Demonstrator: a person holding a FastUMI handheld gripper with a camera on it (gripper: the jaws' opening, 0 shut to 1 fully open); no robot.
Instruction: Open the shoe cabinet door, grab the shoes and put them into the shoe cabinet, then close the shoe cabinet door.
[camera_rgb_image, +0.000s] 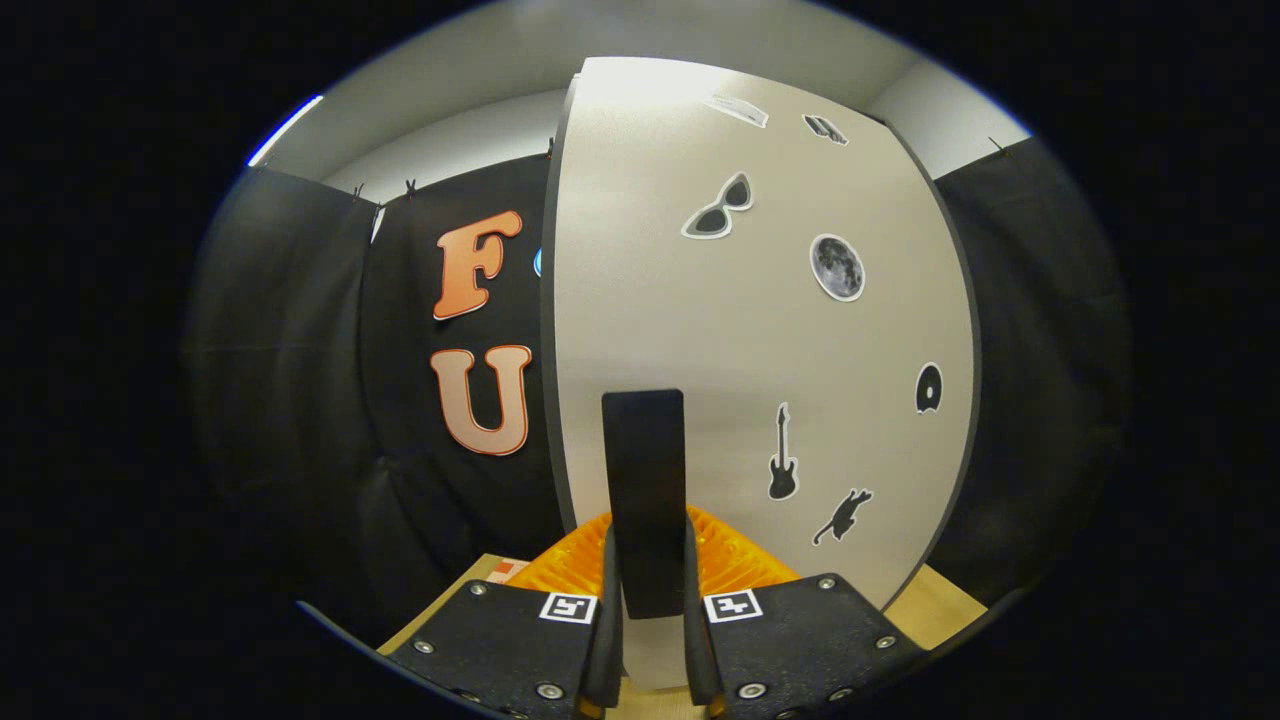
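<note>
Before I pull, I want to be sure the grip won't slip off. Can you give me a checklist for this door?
1. Handle sits between the jaws of the gripper: ok.
2. Both jaws press the handle's sides, with no gap visible: ok.
3. Handle stands upright, in line with the jaws: ok.
4. Guitar sticker lies beside the handle, apart from the jaws: ok.
5. Cabinet door already ajar or fully shut: cannot tell.
6. Room for the door to swing: cannot tell.
</note>
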